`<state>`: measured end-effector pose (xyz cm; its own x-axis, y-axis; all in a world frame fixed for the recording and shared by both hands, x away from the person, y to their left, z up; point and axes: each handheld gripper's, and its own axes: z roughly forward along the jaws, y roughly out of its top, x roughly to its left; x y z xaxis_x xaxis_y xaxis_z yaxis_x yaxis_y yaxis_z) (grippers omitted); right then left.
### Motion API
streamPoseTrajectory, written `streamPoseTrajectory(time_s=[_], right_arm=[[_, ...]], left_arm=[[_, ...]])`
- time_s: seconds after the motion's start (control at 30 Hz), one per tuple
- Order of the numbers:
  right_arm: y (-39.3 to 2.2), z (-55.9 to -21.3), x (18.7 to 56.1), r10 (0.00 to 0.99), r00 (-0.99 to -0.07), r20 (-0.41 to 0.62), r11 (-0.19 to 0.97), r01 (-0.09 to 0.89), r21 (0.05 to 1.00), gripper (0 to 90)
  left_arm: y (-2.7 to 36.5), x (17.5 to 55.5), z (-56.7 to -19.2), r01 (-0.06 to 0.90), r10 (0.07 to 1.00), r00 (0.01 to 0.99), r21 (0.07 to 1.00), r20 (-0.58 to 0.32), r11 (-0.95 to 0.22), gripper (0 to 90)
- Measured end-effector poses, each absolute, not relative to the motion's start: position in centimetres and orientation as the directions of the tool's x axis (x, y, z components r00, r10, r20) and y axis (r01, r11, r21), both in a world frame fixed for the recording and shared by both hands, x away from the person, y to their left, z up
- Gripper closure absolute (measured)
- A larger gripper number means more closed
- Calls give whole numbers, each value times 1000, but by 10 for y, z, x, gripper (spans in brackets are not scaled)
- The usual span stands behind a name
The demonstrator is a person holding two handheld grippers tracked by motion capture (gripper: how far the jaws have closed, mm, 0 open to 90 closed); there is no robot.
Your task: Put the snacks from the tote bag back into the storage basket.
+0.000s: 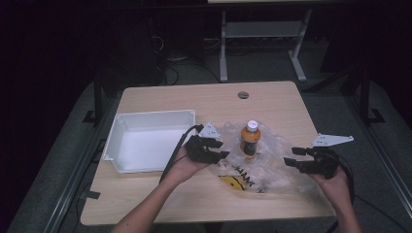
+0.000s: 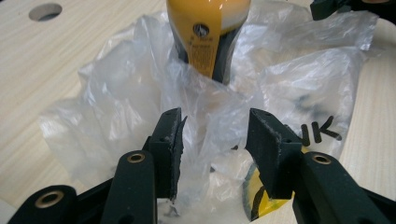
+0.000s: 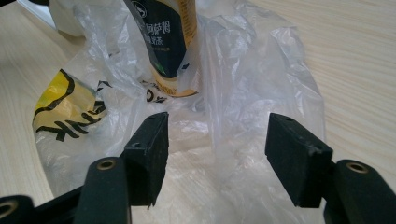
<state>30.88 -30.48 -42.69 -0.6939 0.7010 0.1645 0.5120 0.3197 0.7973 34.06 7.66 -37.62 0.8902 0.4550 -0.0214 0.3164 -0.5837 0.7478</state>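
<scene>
Desk (image 1: 160, 199): light wood top with a round cable hole (image 1: 243, 94) near its far edge; a person's two forearms come in over the near edge, each hand carrying black tongs.

Plastic bag (image 1: 262, 165): clear, crumpled film lying flat on the desk right of centre, nearer the near edge than the far one; a yellow patch with black lettering sits on its near part; seen also in the left gripper view (image 2: 116, 107) and the right gripper view (image 3: 261, 93).

Bottle (image 1: 250, 139): orange drink, white cap, dark label band; standing upright on the crumpled bag with the film bunched around its foot; label side shown close in the left gripper view (image 2: 208, 32) and in the right gripper view (image 3: 170, 42).

Tray (image 1: 121, 143): white, rectangular, shallow-walled; on the left part of the desk, just beside the bag's left margin.

Left gripper (image 1: 218, 149): at the bag's left margin, between tray and bottle; in its own view (image 2: 215, 135) the jaws stand apart, loose film rising between them, the pads not pressing it; nothing gripped.

Right gripper (image 1: 290, 158): at the bag's right margin, near the desk's right edge; in its own view (image 3: 217, 140) the jaws stand wide apart above the film, pads clear of it; nothing gripped.
</scene>
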Motion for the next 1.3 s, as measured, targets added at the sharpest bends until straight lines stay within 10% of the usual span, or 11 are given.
streamPoseTrajectory(time_s=[1.3], right_arm=[[-312,-418,305,708,-690,151,299,486,821,308]], left_arm=[[69,366,-340,245,354,935,729,-4,-639,415]])
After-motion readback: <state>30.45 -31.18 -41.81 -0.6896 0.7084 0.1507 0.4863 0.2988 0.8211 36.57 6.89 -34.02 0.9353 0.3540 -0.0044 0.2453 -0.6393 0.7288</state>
